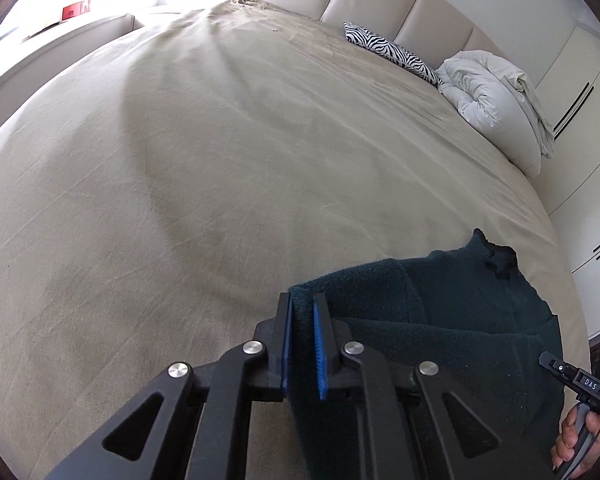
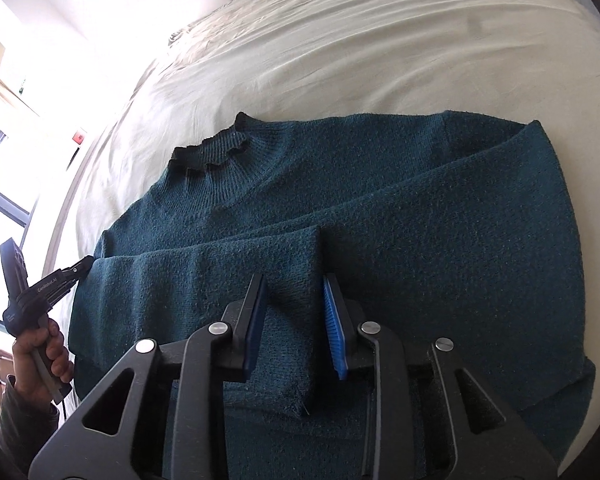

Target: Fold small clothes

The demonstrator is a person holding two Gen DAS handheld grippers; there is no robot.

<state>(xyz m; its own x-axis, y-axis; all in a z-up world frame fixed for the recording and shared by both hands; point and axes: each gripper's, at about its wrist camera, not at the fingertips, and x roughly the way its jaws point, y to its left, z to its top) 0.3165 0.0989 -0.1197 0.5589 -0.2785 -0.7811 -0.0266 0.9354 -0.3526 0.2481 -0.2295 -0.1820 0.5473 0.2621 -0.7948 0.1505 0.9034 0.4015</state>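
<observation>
1. I see the dark teal sweater (image 2: 340, 184) lying flat on the beige bedsheet (image 1: 220, 160), at the near right part of the bed in the left wrist view, its ribbed collar (image 2: 212, 152) pointing to the far side.
2. My left gripper (image 1: 302, 316) is clamped on the sweater's left edge; a fold of knit is pinched between the blue pads (image 1: 286, 344), which stand close together.
3. In the right wrist view that same left gripper shows at the far left, its tip touching the sweater's edge, with the left hand (image 2: 40, 356) wrapped round its handle.
4. My right gripper (image 2: 294, 300) sits over a sleeve (image 2: 228, 280) folded across the body of the sweater. The sleeve's cuff end lies between its fingers, but the right pad stands clear of the cloth, so I read the claw as apart, not gripping.
5. The right hand (image 1: 576, 436) shows at the near right edge of the left wrist view, holding its handle.
6. A zebra-print cushion (image 1: 392, 54) and a bundled white duvet (image 1: 496, 96) lie at the far right, against the padded headboard (image 1: 380, 4), well apart from the sweater.
</observation>
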